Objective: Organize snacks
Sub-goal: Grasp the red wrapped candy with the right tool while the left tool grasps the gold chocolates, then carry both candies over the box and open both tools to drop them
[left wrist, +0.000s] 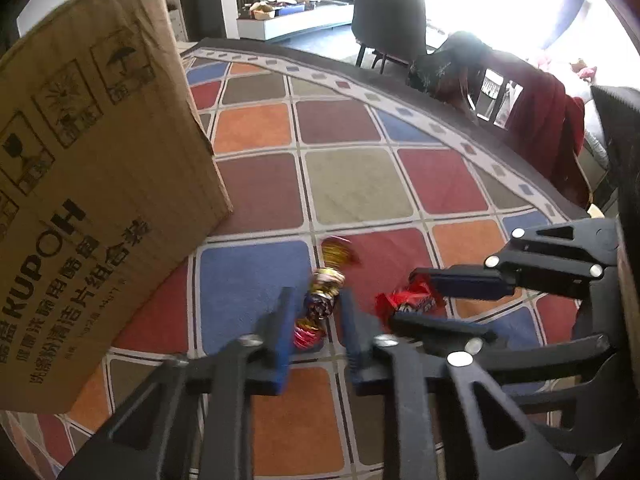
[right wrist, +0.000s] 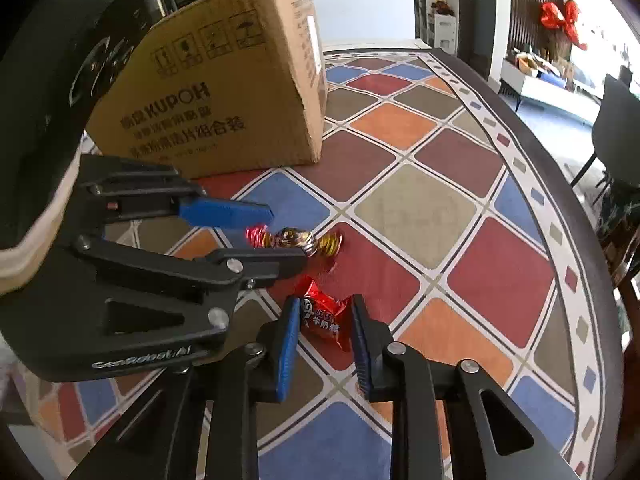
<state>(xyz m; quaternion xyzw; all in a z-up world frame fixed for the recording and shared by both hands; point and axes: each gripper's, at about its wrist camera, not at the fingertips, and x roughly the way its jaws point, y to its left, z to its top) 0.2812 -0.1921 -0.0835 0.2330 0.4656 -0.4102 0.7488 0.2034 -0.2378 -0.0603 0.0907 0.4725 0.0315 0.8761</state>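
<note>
Left wrist view shows our left claw (left wrist: 316, 316) closed on the twisted foil candy with gold, silver and dark blue wrapping (left wrist: 322, 300), its two blue pads pressing the middle of the sweet while both twisted ends stick out. The candy lies on the table with the chequered cloth of red, blue, orange and brown squares (left wrist: 356, 184).

In the right wrist view, our right claw (right wrist: 326, 320) is closed narrow on the small red plastic candy packet with white print (right wrist: 324, 314), which also rests on the cloth, just beside the foil candy.

We judge that the step in hand is the pick-up of both sweets, probably to bring them to the brown cardboard box with black printed symbols (right wrist: 224, 96), which stands near on the table.

To do it well, we should keep both grips firm and lift straight up, because the wrappers are thin and slippery and could slide out. The two claws are very near each other, so we should raise them apart.
</note>
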